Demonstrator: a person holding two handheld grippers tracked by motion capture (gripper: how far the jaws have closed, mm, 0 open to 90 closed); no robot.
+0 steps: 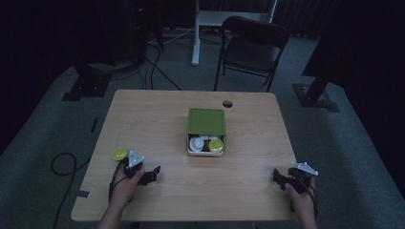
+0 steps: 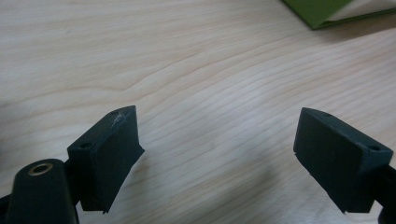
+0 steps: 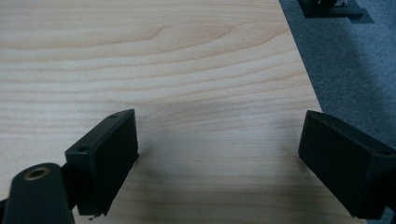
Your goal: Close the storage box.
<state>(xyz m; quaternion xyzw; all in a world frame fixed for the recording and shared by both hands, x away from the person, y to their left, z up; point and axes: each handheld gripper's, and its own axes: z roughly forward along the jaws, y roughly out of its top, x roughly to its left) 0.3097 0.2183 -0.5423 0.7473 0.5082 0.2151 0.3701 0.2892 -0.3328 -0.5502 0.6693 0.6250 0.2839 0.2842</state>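
A green box (image 1: pixel 206 120) sits at the middle of the wooden table (image 1: pixel 153 119), its lid slid back so the near end is uncovered. Inside lie white cups (image 1: pixel 197 143) and a yellow-green round lid (image 1: pixel 216 145). Another yellow-green round piece (image 1: pixel 119 153) lies on the table just left of my left hand. My left gripper (image 1: pixel 154 174) rests near the front left, jaws open over bare wood (image 2: pixel 218 121); a corner of the green box (image 2: pixel 322 11) shows at the top. My right gripper (image 1: pixel 278 176) is open at the front right, above bare wood near the table's right edge (image 3: pixel 219 119).
A cable hole (image 1: pixel 227 103) is in the table behind the box. A dark folding chair (image 1: pixel 253 45) and a white desk leg (image 1: pixel 195 33) stand beyond the table. Black stand feet (image 1: pixel 315 95) and a looped cable (image 1: pixel 62 164) lie on the carpet.
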